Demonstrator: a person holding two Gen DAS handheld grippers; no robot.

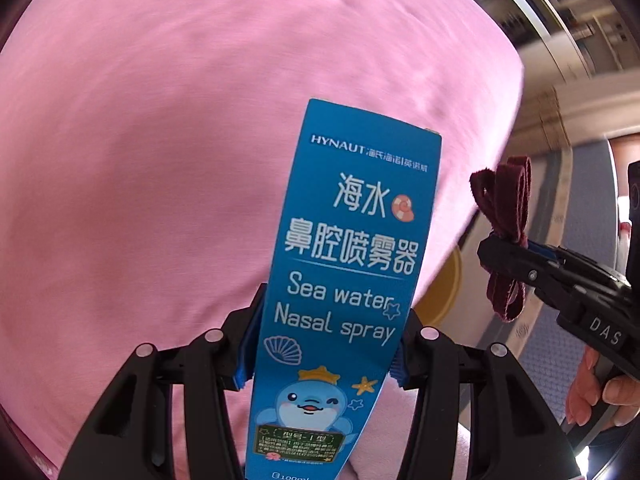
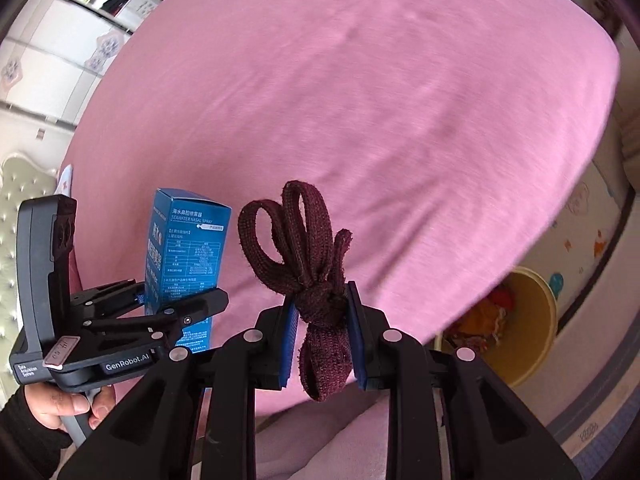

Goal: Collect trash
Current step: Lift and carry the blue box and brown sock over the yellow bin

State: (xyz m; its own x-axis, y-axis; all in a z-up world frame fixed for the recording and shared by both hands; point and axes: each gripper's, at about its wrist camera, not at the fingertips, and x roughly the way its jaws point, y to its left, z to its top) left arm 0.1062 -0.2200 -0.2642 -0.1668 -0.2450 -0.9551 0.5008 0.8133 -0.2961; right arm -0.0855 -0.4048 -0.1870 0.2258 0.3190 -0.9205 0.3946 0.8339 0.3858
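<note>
Each camera sits just behind its own jaws and looks steeply down along them at the pink bed (image 1: 160, 160), which fills most of both views. The left view has its box (image 1: 344, 280) very near the lens, with the right gripper (image 1: 516, 264) at its right edge. The right view shows the left gripper (image 2: 176, 300) at its left. Both views share the bed and the yellow bin (image 2: 536, 320).

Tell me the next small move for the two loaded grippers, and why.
Probably carry both toward the yellow bin beside the bed and release there. The left gripper is shut on the blue nasal spray box, the right gripper on a knotted maroon cloth strip; both hang over the pink bedsheet, and the bin already holds scraps.
</note>
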